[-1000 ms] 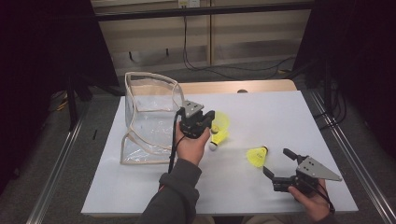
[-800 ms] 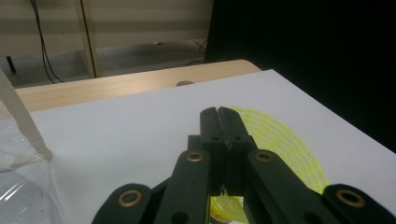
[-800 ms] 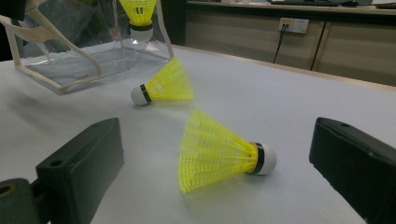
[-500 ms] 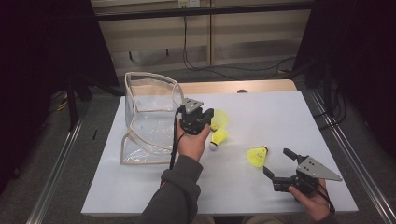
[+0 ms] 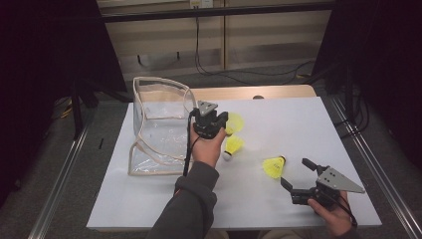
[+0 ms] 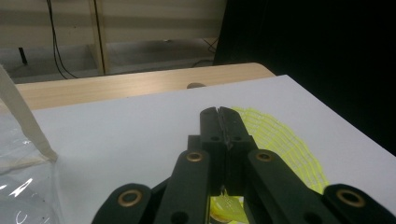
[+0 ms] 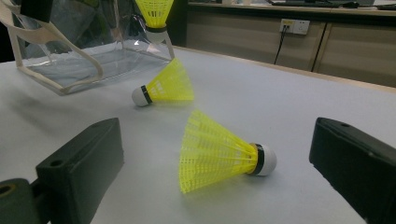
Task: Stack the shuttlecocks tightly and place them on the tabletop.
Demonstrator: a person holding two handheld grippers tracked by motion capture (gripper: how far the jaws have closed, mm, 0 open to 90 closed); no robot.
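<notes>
Shuttlecocks headed for the clear bag [image 5: 160, 119]

Left claw [image 5: 219, 121] clamps one shuttlecock [image 5: 234, 122] beside the bag for carrying; right claw [image 5: 294, 176] gapes wide, empty, facing another shuttlecock [image 5: 273, 167] farther off.

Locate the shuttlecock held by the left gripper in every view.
High view: held shuttlecock at centre, just right of the left gripper.
Left gripper view: its yellow skirt lower right, behind the shut jaws.
Right gripper view: top edge, cork down.
Shared landmark: clear bag.
</notes>
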